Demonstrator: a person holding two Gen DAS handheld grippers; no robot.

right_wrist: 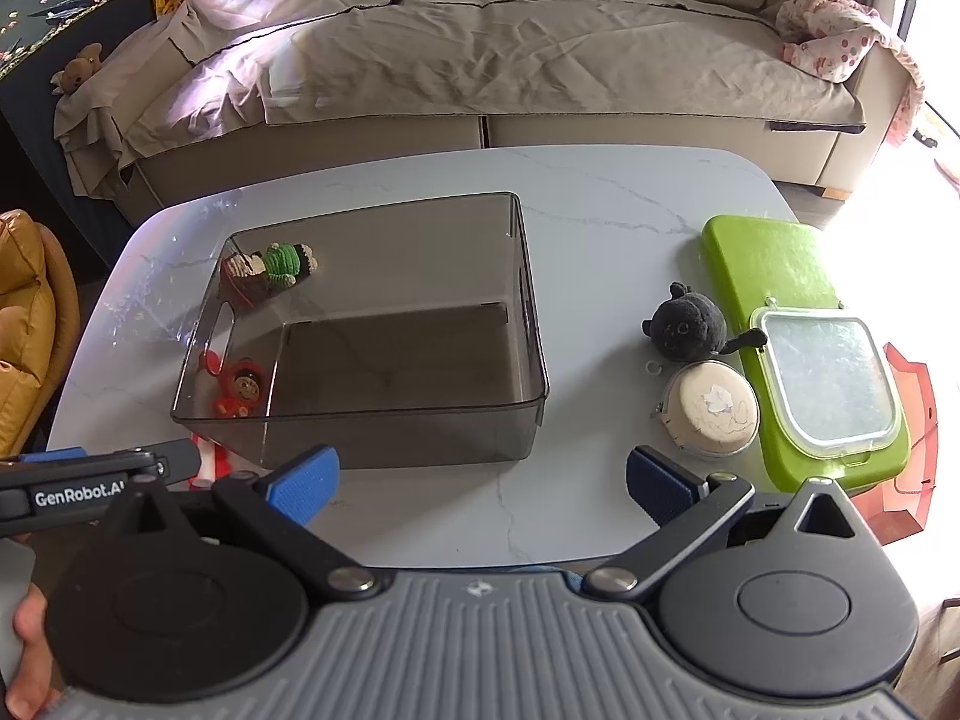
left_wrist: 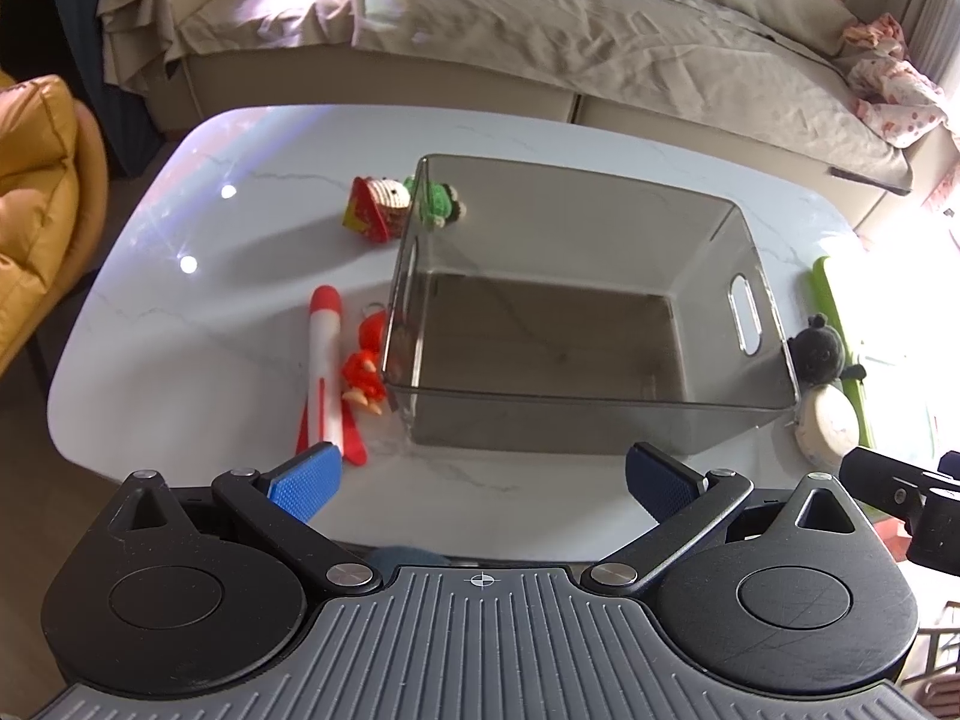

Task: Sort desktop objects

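Where sofa looms — marble table (right_wrist: pixel 600 228).

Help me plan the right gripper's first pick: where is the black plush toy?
In the right wrist view, the black plush toy sits on the table right of the empty bin, touching the green case, just behind the round cream pouch.

Rocket toy (right_wrist: pixel 207 461) — behind left claw (right_wrist: pixel 108 483)

On the worktop (right_wrist: pixel 600 228) before me the bin (right_wrist: pixel 384 330) sits mid-way. To its left lie the rocket toy (left_wrist: pixel 324 372) and a small doll (left_wrist: pixel 366 360), with two knitted figures (left_wrist: pixel 408 204) by its far left corner. To its right a plush (right_wrist: pixel 687 324) sits behind a round pouch (right_wrist: pixel 714 408), both beside the flat case (right_wrist: pixel 780 276). A sofa (right_wrist: pixel 510 60) stands beyond.
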